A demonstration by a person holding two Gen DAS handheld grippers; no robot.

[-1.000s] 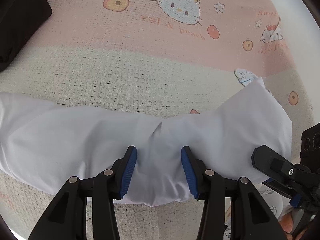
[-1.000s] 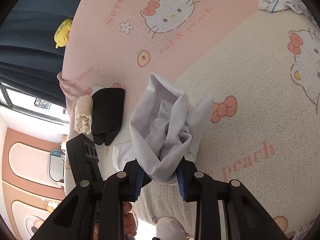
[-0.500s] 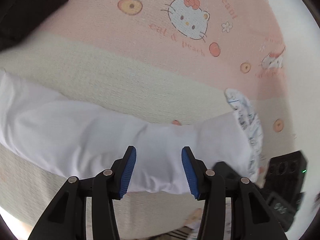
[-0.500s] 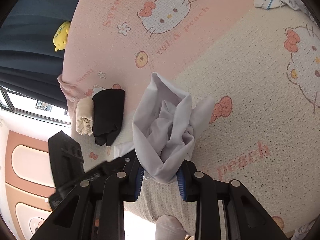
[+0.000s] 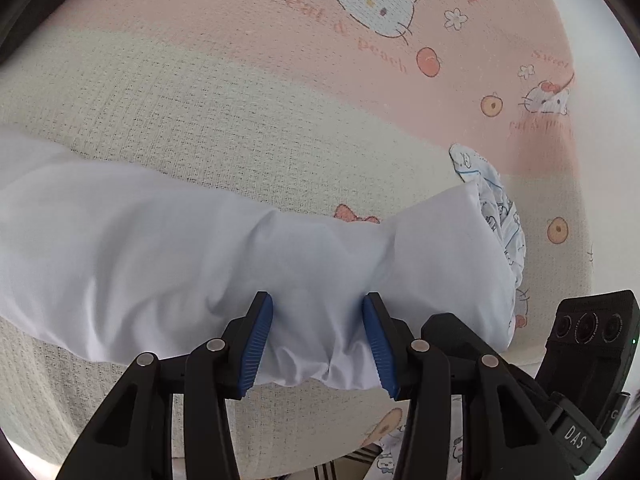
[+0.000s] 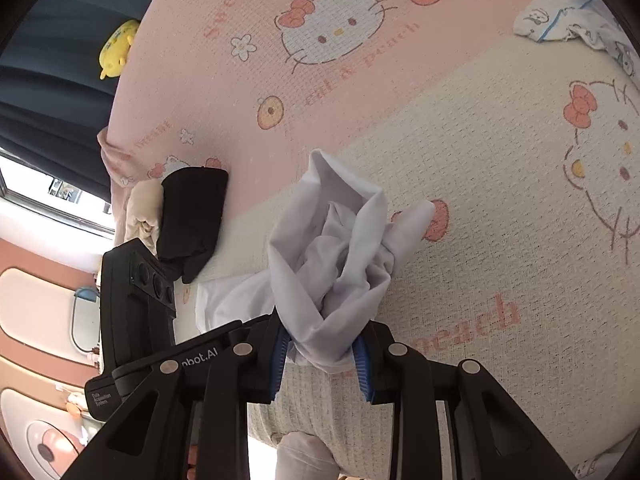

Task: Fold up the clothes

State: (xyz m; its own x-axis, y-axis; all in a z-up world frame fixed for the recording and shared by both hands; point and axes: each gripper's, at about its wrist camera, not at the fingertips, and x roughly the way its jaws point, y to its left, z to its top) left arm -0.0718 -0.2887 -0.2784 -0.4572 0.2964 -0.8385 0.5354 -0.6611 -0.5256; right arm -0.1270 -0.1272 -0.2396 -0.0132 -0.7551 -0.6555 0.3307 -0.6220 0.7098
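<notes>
The left gripper (image 5: 318,338) is pinching a bunched fold of the white garment (image 5: 160,256) between its blue pads (image 5: 256,344). The right gripper (image 6: 320,356) is clamping the other, crumpled end of that garment (image 6: 336,256). The garment is stretching across the cream band of the cat-print bed cover (image 5: 224,120), along its near edge. A folded black garment (image 6: 192,212) and a cream garment (image 6: 142,212) are lying together at the cover's far-left edge; a blue-printed white garment (image 6: 568,20) is lying near its far-right edge.
</notes>
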